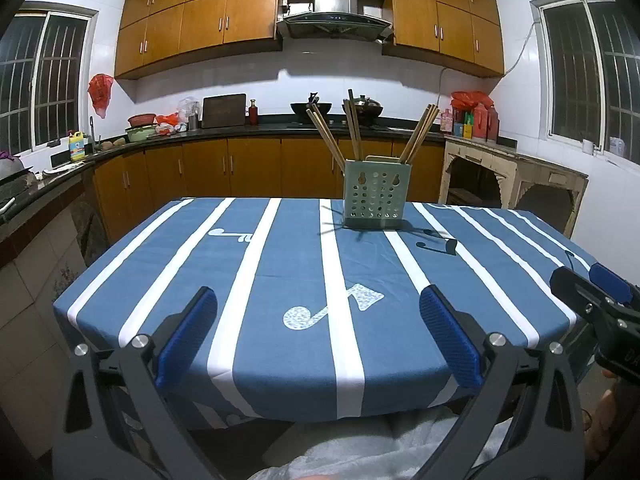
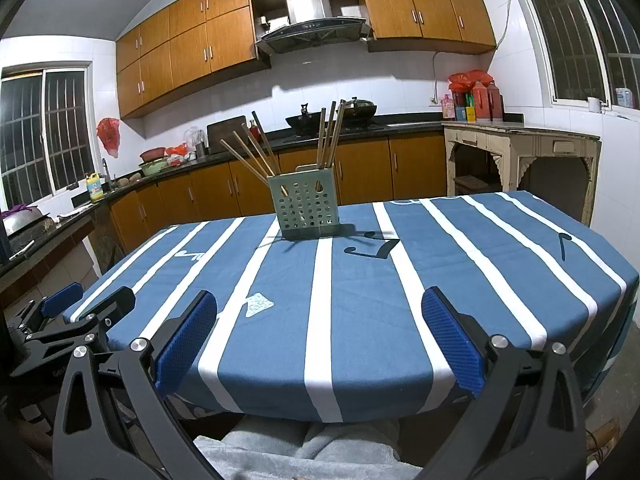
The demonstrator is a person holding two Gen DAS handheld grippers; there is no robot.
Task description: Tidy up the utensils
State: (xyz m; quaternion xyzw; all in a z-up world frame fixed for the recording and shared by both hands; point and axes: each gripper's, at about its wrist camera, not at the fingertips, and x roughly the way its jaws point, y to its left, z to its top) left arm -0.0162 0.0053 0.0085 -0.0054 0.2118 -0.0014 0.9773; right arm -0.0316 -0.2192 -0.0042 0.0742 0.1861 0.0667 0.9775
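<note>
Wooden chopsticks (image 1: 352, 132) fan out of a pale green perforated holder (image 1: 376, 195), splayed in three bunches, one leaning left, one near upright, one leaning right. That holder stands upright toward the far edge of the counter, on a blue cloth with white stripes (image 1: 280, 280), and it throws a spidery shadow onto the fabric around its base. White and dark music-note shapes are printed on the cloth nearer the camera. Down at the near edge, the left gripper (image 1: 318, 332) hangs over the cloth's front hem with its blue-padded fingers (image 1: 188, 340) spread wide and nothing between them, well apart from the holder. Over on the other camera, the right gripper (image 2: 320, 336) sits the same way: fingers (image 2: 454, 340) wide, nothing held, pointed toward the holder (image 2: 306, 208) and its chopsticks (image 2: 256, 152) from the near side. Each tool shows at the edge of the other's view, side by side. Beyond the cloth, orange-brown cabinets (image 1: 208, 20) line the wall above and below a dark worktop, a steel range hood (image 1: 334, 12) hangs over two dark woks (image 1: 312, 107), a yellow bottle (image 1: 77, 145) stands by the sink on the left, and red plastic bags (image 1: 470, 100) sit on a worn cream side table (image 1: 516, 172) at right.
</note>
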